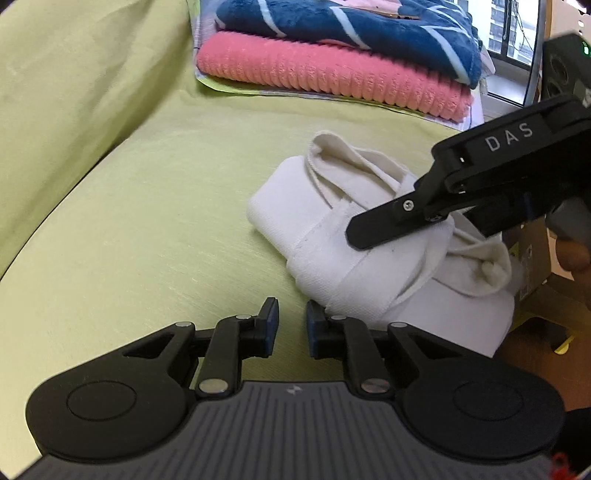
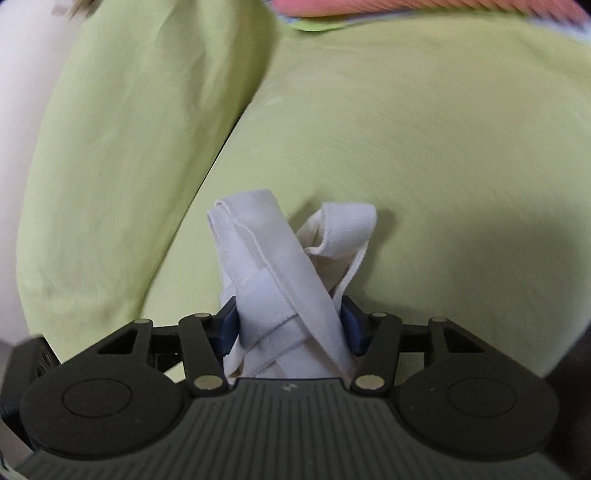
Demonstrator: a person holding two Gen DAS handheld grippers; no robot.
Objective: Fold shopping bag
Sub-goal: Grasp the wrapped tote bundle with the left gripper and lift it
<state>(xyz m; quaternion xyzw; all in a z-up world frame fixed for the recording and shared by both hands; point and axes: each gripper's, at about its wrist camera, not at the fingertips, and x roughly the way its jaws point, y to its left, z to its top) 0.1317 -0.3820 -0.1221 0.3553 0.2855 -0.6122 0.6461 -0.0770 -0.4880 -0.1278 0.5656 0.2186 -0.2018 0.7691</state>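
Observation:
A white cloth shopping bag (image 1: 343,236) lies rolled into a bundle on the green sofa seat, right of centre in the left wrist view. My left gripper (image 1: 291,328) hovers just in front of the bundle's near edge, open, with nothing between its blue pads. My right gripper (image 1: 373,230) reaches in from the right and lies over the bundle's top. In the right wrist view the right gripper (image 2: 290,326) is shut on the bag's white straps (image 2: 280,280), which cross and stick up between the pads.
The green sofa seat (image 1: 147,221) stretches left, its backrest (image 1: 74,92) rising at the far left. Folded pink (image 1: 325,77) and blue (image 1: 351,26) towels are stacked at the back. A cardboard box (image 1: 535,258) and floor lie past the seat's right edge.

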